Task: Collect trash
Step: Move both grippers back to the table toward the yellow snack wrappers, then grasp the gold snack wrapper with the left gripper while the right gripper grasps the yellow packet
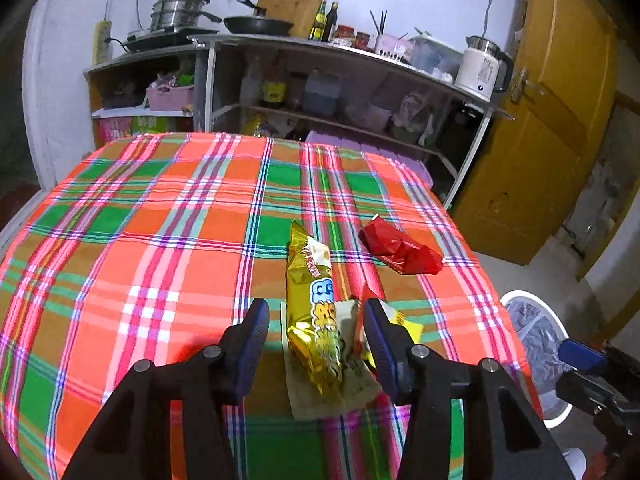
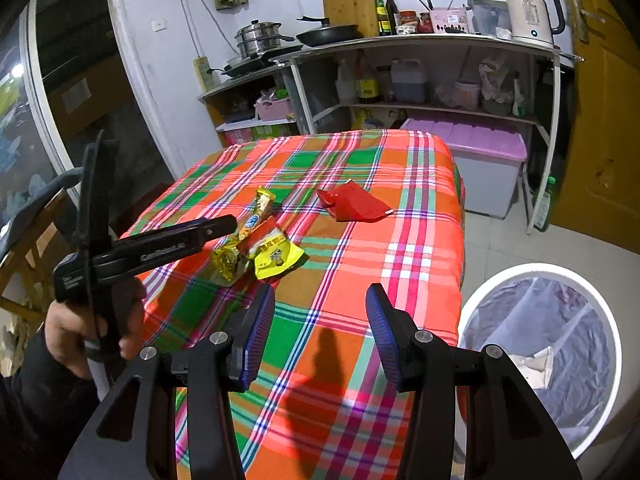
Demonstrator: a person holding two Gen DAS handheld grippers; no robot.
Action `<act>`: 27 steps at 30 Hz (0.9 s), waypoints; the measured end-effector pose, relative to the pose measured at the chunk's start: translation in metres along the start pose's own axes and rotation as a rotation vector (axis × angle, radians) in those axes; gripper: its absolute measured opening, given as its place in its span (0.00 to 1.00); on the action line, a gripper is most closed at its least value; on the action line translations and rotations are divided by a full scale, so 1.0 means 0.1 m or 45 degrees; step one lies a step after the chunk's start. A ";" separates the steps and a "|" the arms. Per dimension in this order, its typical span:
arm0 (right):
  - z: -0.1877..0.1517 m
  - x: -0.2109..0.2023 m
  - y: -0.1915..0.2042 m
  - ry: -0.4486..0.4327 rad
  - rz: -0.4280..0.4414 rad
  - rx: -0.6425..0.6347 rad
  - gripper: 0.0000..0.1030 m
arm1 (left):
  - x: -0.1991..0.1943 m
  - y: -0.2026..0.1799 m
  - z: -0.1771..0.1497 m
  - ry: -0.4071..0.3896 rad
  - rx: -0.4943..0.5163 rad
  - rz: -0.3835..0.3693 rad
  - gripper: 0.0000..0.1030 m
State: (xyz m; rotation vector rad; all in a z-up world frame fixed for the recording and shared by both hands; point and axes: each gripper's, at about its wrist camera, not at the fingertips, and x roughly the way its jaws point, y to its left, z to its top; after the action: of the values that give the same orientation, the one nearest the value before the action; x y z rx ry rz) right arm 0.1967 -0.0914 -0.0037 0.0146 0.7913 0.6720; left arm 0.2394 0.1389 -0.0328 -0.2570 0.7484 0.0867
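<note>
Both claws spread: left claw [image 1: 316, 336] straddles gold wrapper [image 1: 314, 312], untouched; right claw [image 2: 320, 330] empty near table edge [image 2: 460, 264].

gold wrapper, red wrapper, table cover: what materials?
Gold wrapper: looks like metallised plastic film, glossy, with sharp glints and creases. Red wrapper: probably glossy plastic or foil film, crumpled, holding hard folds. Plaid table cover: seems woven cloth, matte, draping softly over the edges.
</note>
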 end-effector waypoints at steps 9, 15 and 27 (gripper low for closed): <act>0.04 0.14 -0.06 0.024 0.004 0.004 0.47 | 0.33 0.00 0.00 0.111 0.007 0.035 0.31; 0.12 0.23 -0.01 0.038 0.017 -0.039 0.47 | 0.25 0.01 -0.05 0.094 0.024 0.019 0.23; 0.28 0.76 0.26 0.152 0.053 -0.243 0.49 | -0.16 0.13 -0.12 0.011 0.027 -0.029 0.22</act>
State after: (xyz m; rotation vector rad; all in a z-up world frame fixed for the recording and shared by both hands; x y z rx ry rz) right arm 0.2397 -0.0216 -0.0272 -0.1848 0.8406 0.7913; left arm 0.2178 0.1486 -0.0330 -0.2462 0.7541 0.0559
